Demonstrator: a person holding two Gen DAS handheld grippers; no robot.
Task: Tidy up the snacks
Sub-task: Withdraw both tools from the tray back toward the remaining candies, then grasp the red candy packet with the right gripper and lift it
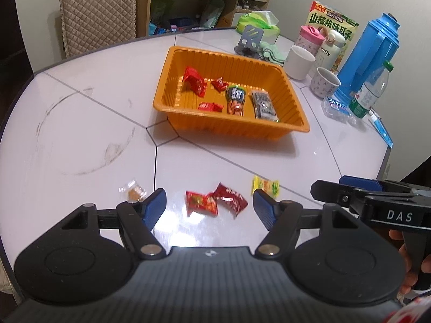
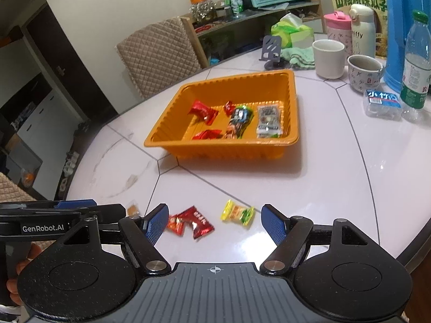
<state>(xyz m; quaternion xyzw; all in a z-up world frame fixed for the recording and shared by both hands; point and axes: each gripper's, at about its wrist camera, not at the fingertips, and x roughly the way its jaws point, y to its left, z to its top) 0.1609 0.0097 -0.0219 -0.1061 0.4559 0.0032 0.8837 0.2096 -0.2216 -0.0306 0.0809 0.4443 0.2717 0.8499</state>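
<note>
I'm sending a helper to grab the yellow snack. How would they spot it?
Find the orange plastic tray on the white table. On the bare tabletop in front of it lies the small yellow-and-green wrapped snack, right of two red wrappers; it is the only yellow one.

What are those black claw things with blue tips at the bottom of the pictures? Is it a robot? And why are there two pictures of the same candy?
No robot here. A person holds a grabber tool in each hand, and each tool carries its own camera looking out along its two fingers, so you get two pictures.

One picture is from the left gripper, the other from the right gripper. Both are open and hold nothing.

On the white table sits an orange tray with snacks already inside. Still loose near the grippers are two red packets, a yellow-green candy and a small clear-wrapped sweet. Cups and bottles stand further back.
</note>
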